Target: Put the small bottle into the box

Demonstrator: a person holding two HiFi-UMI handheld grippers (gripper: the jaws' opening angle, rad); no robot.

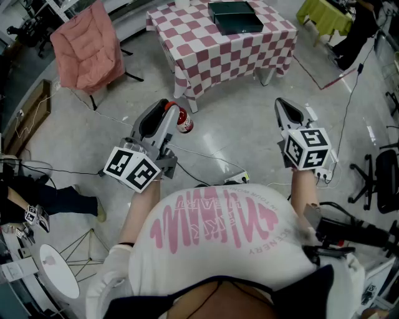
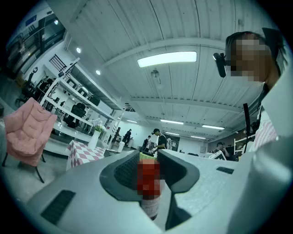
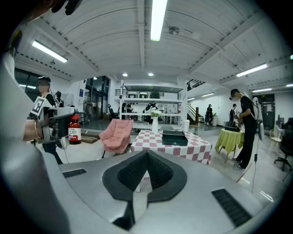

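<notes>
A person in a white shirt with pink lettering (image 1: pixel 212 227) is standing short of the checkered table (image 1: pixel 212 50), holding a two-jaw gripper in each hand. The left gripper (image 1: pixel 167 112) is gripping the small bottle (image 1: pixel 182 121), a red one with a pale label, its dark pads pressing on the bottle's sides, and is carrying it above the floor, well short of the table's near edge. In the left gripper view the bottle is standing upright between the jaws, cap end up. The right gripper (image 1: pixel 282 104) is pointing toward the table's right corner, its jaws drawn together at the tips with nothing between them. The dark box (image 1: pixel 235 17) is lying on the tabletop, toward its far side. A pink folding chair (image 1: pixel 87 47) is sitting to the left of the table.
</notes>
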